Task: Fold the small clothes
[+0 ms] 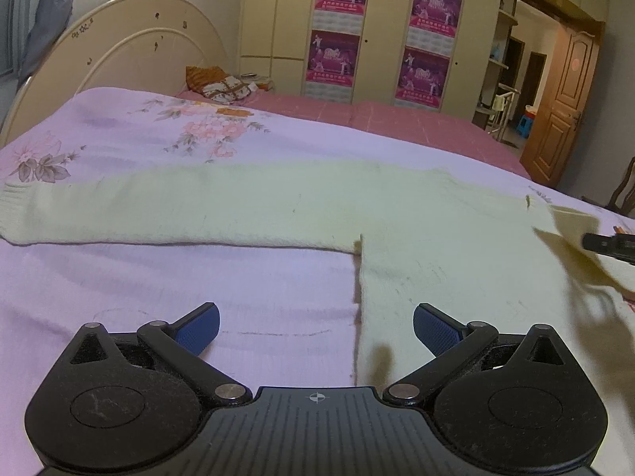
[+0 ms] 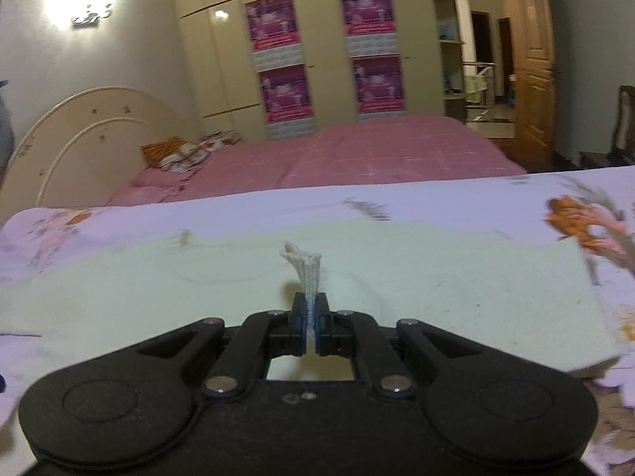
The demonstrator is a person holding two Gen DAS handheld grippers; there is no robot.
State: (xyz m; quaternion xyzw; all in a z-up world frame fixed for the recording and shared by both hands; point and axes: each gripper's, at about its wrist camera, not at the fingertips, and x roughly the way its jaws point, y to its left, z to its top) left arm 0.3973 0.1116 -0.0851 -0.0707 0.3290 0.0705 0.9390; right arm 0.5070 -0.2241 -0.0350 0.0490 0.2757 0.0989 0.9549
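A pale cream knitted sweater (image 1: 436, 222) lies flat on a lilac floral bedsheet (image 1: 158, 285), one sleeve (image 1: 139, 210) stretched out to the left. My left gripper (image 1: 315, 327) is open and empty, hovering low over the sweater's left side edge below the armpit. My right gripper (image 2: 310, 317) is shut on a pinched fold of the sweater (image 2: 305, 265), lifted above the spread garment (image 2: 436, 289). In the left wrist view the right gripper's tip (image 1: 607, 244) shows at the far right, holding a raised flap of the knit (image 1: 571, 234).
A pink quilt (image 2: 357, 154) covers the far half of the bed, with a patterned cloth pile (image 1: 222, 85) near the cream headboard (image 1: 131, 51). Wardrobes with purple posters (image 1: 337, 27) stand behind. A wooden door (image 1: 563, 111) is open at the right.
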